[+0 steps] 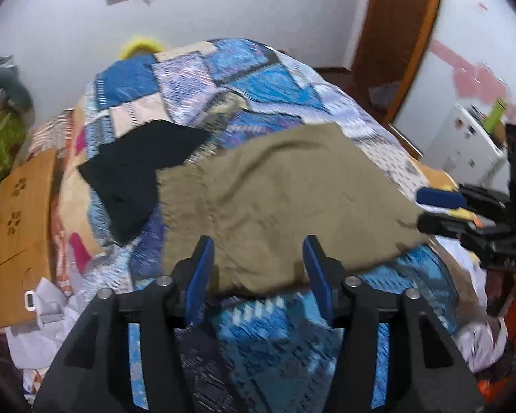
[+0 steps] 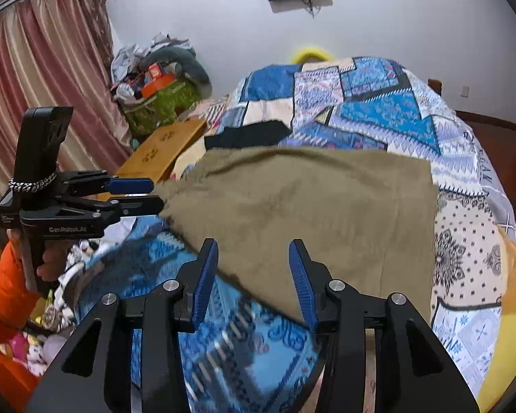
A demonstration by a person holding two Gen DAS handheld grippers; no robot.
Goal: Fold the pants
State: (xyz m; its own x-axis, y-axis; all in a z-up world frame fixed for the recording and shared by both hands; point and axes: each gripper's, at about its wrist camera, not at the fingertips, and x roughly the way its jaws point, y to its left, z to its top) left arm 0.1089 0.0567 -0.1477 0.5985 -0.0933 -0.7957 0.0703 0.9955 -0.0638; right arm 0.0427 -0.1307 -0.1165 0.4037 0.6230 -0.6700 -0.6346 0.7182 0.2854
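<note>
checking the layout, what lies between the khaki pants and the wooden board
A black garment lies on the quilt between the khaki pants and the wooden board, clearest in the left wrist view.

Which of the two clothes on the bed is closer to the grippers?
The olive-brown pants. They spread right under both open grippers, the left gripper and the right gripper. The black garment lies farther back on the quilt, beyond the pants' far edge.

One pair of olive pants [image 2: 302, 206] lies just ahead of the fingers [image 2: 206, 275], with one black garment [image 2: 247, 136] beyond it. One patchwork bed [image 2: 378, 110] carries both, and one wooden board [image 2: 161, 151] sits left of them.
</note>
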